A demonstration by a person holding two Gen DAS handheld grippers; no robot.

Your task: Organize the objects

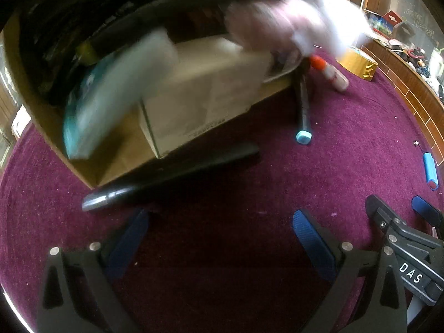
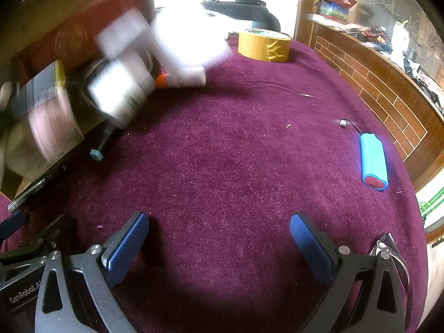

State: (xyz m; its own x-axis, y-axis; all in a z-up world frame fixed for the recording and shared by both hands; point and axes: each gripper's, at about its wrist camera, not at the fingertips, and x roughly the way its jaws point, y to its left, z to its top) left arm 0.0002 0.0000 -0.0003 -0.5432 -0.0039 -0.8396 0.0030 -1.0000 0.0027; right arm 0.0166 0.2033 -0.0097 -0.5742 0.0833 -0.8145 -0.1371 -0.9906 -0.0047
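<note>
My left gripper (image 1: 220, 223) is open and empty above the purple cloth, just in front of a cardboard box (image 1: 111, 166) tipped on its side. A white carton (image 1: 199, 94) and a blurred teal-and-white packet (image 1: 111, 97) lie in the box. A black marker (image 1: 166, 174) lies at the box's mouth. A pen with a blue cap (image 1: 302, 105) and a glue stick with an orange cap (image 1: 330, 72) lie beyond. My right gripper (image 2: 219, 229) is open and empty. A blue battery pack (image 2: 373, 161) lies to its right, and the box (image 2: 41, 83) to its far left.
A blurred gloved hand (image 1: 277, 27) moves at the box's top, holding a blurred white item (image 2: 125, 83). A roll of gold tape (image 2: 263, 45) stands at the back. A brick-pattern wooden edge (image 2: 383, 94) borders the cloth on the right. A nail clipper (image 2: 388, 247) lies by my right finger.
</note>
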